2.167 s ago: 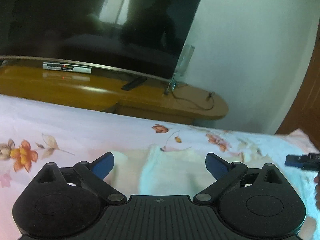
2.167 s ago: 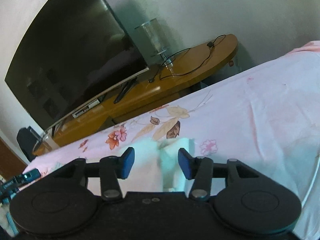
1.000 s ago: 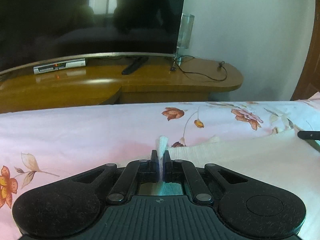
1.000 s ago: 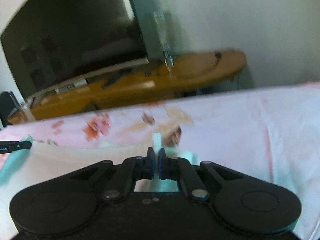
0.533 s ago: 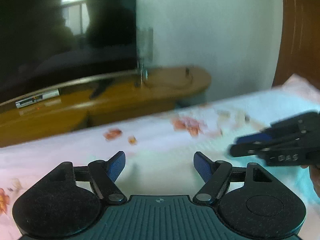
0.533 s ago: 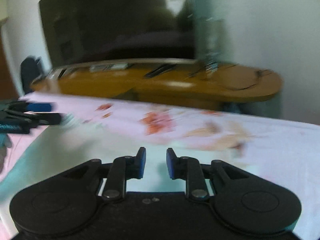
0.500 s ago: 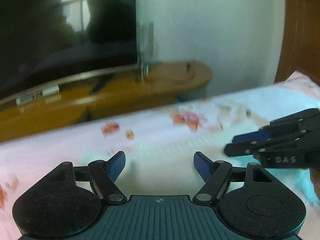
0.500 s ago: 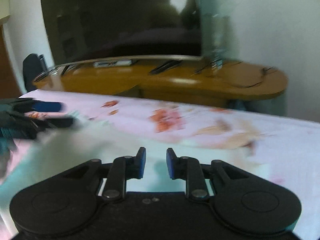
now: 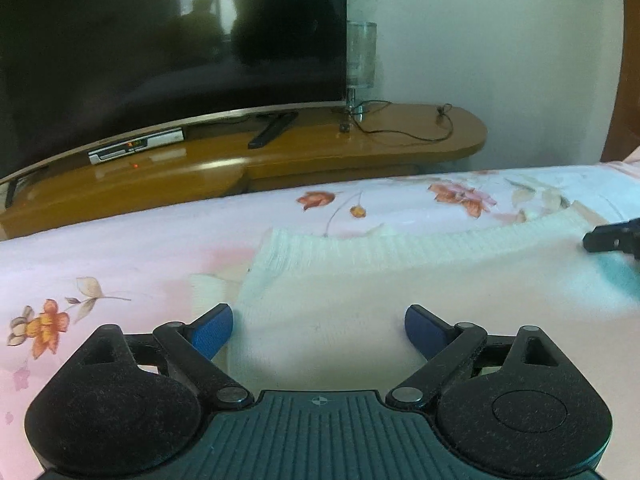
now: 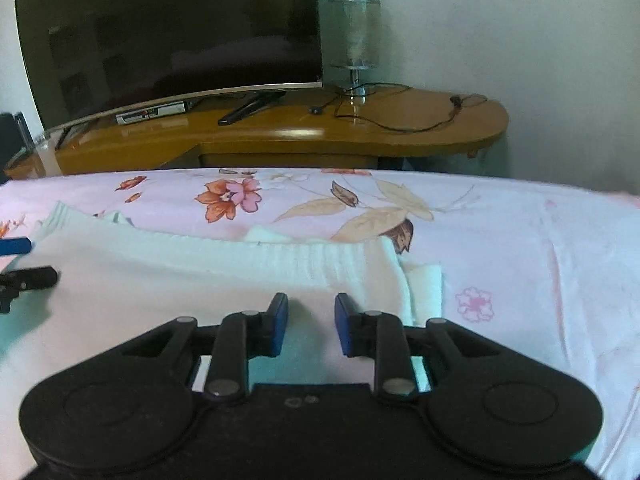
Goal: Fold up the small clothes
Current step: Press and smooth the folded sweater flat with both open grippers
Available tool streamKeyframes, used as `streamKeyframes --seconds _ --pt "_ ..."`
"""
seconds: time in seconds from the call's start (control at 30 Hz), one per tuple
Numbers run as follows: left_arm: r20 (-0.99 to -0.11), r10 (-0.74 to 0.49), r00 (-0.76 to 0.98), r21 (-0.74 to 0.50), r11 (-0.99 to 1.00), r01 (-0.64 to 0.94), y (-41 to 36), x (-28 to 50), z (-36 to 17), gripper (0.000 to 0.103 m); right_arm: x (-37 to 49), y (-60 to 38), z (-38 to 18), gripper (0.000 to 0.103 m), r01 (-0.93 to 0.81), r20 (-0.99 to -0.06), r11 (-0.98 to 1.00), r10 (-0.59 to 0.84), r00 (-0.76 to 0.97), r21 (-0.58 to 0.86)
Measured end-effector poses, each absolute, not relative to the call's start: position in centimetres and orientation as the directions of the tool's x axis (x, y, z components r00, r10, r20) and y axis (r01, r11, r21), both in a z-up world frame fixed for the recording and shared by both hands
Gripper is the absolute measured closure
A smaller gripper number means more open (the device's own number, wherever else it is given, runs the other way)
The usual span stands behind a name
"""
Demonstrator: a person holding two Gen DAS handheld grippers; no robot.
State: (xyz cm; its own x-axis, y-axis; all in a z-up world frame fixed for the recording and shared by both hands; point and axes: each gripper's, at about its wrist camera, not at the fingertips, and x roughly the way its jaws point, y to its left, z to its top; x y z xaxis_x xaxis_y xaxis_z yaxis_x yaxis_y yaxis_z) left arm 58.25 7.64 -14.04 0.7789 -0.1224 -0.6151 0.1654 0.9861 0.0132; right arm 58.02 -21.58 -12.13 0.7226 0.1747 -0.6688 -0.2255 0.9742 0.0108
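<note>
Both sets of fingers have just been opening and pinch nothing, my left gripper (image 9: 319, 330) spread wide, my right gripper (image 10: 311, 322) narrowly parted, over the white knit sweater (image 9: 400, 288), whose ribbed hem (image 10: 320, 260) runs crosswise just ahead, seemingly equally near both.

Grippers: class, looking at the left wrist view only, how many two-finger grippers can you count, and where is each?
2. The left gripper fills the bottom foreground, jaws open over the white knitted garment. The right gripper pokes in at the right edge, mostly cut off.
</note>
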Motion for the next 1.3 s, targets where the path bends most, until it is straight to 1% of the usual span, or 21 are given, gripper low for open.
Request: streamKeyframes --seconds 0.07,0.13,0.2,0.27,0.3,0.33,0.4,0.5,0.57,0.63,0.67,0.7,0.8,0.93,1.03,1.1,1.17,1.23,1.3 --pt "-0.591 -0.165 0.79 0.012 0.977 0.213 6.3 56.9 -12.9 0.011 56.7 -20.1 -11.2 0.074 -0.276 -0.648 0.961 0.231 0.725 0.033" --pt "-0.57 -0.199 0.797 0.017 0.967 0.253 4.5 55.3 -12.1 0.01 54.9 -17.8 -10.9 0.074 -0.343 -0.639 0.939 0.278 0.717 0.022" --pt "-0.591 -0.202 0.781 0.014 0.965 0.261 2.9 54.4 -12.5 0.01 53.9 -15.9 -11.3 0.07 -0.389 -0.65 0.921 0.309 0.694 0.023" --pt "-0.616 -0.181 0.766 0.024 0.968 0.248 2.2 54.2 -13.4 0.01 53.1 -14.3 -12.2 0.069 -0.409 -0.672 0.912 0.308 0.673 0.008" --pt "-0.639 -0.172 0.75 0.025 0.969 0.244 2.4 54.2 -14.2 0.01 52.9 -13.8 -12.9 0.073 -0.402 -0.689 0.915 0.279 0.669 -0.021" --pt "-0.652 -0.167 0.739 0.027 0.97 0.244 2.8 53.9 -14.8 0.01 52.7 -13.6 -13.2 0.073 -0.398 -0.691 0.916 0.262 0.674 -0.041" --pt "-0.631 -0.173 0.756 0.037 0.967 0.253 4.7 52.8 -15.1 0.01 52.2 -14.6 -13.1 0.071 -0.387 -0.685 0.921 0.261 0.68 -0.033" --pt "-0.631 -0.131 0.765 0.065 0.973 0.22 7.8 51.5 -15.1 0.005 51.7 -17.7 -12.8 0.07 -0.295 -0.678 0.952 0.165 0.716 -0.08" --pt "-0.652 -0.106 0.751 0.059 0.98 0.189 9.5 51.2 -15.4 0.001 51.4 -20.3 -12.7 0.07 -0.239 -0.675 0.969 0.139 0.725 -0.057" --pt "-0.672 -0.106 0.733 0.018 0.987 0.159 10.5 51.3 -15.3 0.001 51.0 -21.4 -12.4 0.071 -0.215 -0.676 0.976 0.138 0.724 -0.032" --pt "-0.671 -0.083 0.737 0.025 0.991 0.135 10.2 50.9 -14.7 0.001 50.8 -21.3 -12.1 0.071 -0.205 -0.674 0.978 0.133 0.727 -0.028" --pt "-0.653 -0.082 0.753 0.035 0.99 0.139 9.6 50.2 -14.2 0.001 50.3 -20.8 -11.6 0.068 -0.211 -0.667 0.977 0.149 0.73 -0.013" --pt "-0.603 -0.123 0.788 0.014 0.986 0.165 7.2 47.6 -12.4 0.001 48.1 -18.4 -11.0 0.069 -0.278 -0.646 0.961 0.213 0.733 0.002" --pt "-0.62 -0.187 0.762 -0.026 0.975 0.219 3.7 45.5 -13.0 0.001 45.5 -15.0 -12.2 0.069 -0.364 -0.677 0.931 0.277 0.682 0.013" --pt "-0.676 -0.151 0.721 0.0 0.979 0.204 3.0 45.3 -15.2 0.001 44.6 -13.2 -13.9 0.068 -0.39 -0.709 0.919 0.24 0.663 -0.053" --pt "-0.67 -0.133 0.731 0.011 0.982 0.188 4.0 44.4 -16.0 0.001 44.3 -13.6 -14.0 0.068 -0.389 -0.703 0.918 0.228 0.674 -0.074" --pt "-0.661 -0.133 0.739 -0.013 0.986 0.165 5.8 43.5 -16.1 0.001 44.1 -15.2 -13.6 0.068 -0.339 -0.697 0.936 0.18 0.694 -0.097" --pt "-0.658 -0.102 0.746 -0.002 0.991 0.134 7.7 42.7 -16.2 0.001 44.0 -18.3 -13.4 0.068 -0.255 -0.696 0.963 0.121 0.707 -0.092" --pt "-0.674 -0.105 0.731 -0.059 0.994 0.089 9.6 42.5 -16.4 0.001 44.1 -21.1 -13.3 0.068 -0.189 -0.697 0.979 0.084 0.712 -0.075"
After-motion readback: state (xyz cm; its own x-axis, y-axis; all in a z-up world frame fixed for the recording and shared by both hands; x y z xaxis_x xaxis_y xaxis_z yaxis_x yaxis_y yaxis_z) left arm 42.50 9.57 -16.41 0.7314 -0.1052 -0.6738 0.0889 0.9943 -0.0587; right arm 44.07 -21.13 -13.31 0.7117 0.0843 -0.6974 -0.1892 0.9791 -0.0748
